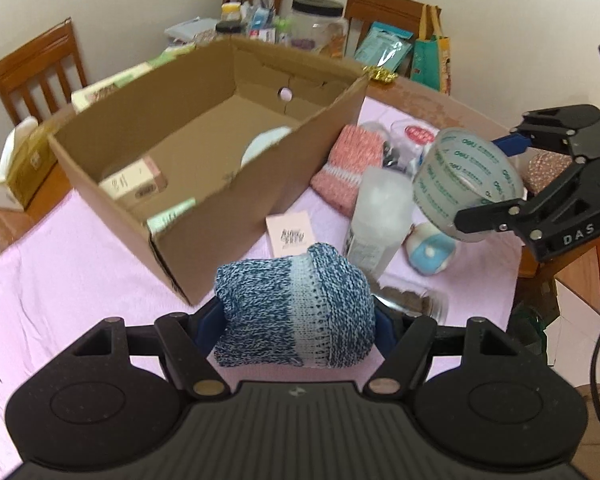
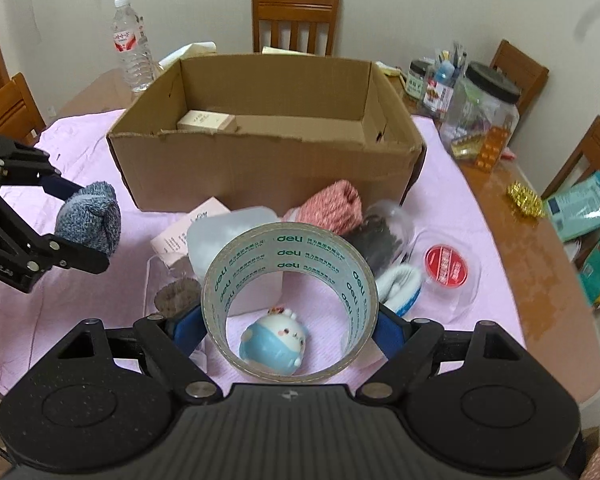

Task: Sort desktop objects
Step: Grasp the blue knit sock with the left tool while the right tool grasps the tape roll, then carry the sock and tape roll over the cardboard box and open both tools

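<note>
The blue knit sock roll point(image 1: 296, 312) is sitting clamped between the fingers of the left gripper point(image 1: 298, 326), lifted above the pink cloth point(image 1: 60, 272) just in front of the near corner of the cardboard box point(image 1: 204, 216). The right gripper point(image 2: 290, 328) is pinching the roll of clear tape point(image 2: 290, 300) across its outer wall, held in the air above the clutter beside the box.

The step in hand looks like carrying both things into the box. To do it well, each gripper is probably needing to rise above the box rim before crossing it, the sock roll going in first since it is nearer, and neither opening until it is well inside. The two grippers should be keeping apart as they converge.

The tape is carrying "deli" in green, repeated around the band with small characters too fine to read. The right gripper's arm is showing "DAS". A red round lid point(image 2: 446, 266) and a pink card point(image 1: 288, 236) bear print that is not legible.
</note>
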The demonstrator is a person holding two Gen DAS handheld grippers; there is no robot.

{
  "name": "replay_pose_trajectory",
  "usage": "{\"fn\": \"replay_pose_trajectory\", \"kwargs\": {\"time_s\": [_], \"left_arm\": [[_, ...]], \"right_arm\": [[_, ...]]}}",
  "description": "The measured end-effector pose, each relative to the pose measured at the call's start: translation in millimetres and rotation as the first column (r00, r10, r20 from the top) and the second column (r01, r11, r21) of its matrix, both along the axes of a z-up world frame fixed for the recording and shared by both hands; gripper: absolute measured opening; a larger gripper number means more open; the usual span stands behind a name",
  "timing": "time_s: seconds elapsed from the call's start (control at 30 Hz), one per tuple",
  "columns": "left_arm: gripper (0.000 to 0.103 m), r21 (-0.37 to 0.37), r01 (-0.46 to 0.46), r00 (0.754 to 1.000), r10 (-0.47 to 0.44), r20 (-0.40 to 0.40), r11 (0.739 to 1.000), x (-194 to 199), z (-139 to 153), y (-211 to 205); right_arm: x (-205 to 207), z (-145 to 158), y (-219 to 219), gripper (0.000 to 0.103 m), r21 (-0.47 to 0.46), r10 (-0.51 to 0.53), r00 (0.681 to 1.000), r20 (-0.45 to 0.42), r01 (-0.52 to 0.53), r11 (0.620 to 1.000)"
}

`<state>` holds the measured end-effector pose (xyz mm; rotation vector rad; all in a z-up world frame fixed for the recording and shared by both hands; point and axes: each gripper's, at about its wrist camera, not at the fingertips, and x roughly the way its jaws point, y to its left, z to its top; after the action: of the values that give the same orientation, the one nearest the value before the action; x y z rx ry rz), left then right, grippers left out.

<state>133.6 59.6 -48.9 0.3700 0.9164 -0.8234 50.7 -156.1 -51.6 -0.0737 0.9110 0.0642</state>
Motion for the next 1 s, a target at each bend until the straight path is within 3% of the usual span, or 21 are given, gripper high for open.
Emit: {"fn": "replay_pose_trajectory", "kwargs": {"time_s": [0.63,1.0], "left_arm": [[0.072,-0.088,-0.026,0.996,0.033,0.081,0.996,30,57,-21],[0.072,-0.086,-0.073,0.990,0.083,0.114,0.994,56,67,-42]], "right_arm": [[31,47,-1,0.087,-0.019,0.077,0.993,0.095,-0.075,0.997],[63,61,-14,0.087,-0.026,0.137,0.982,0.133,-0.135,0.991]]}}
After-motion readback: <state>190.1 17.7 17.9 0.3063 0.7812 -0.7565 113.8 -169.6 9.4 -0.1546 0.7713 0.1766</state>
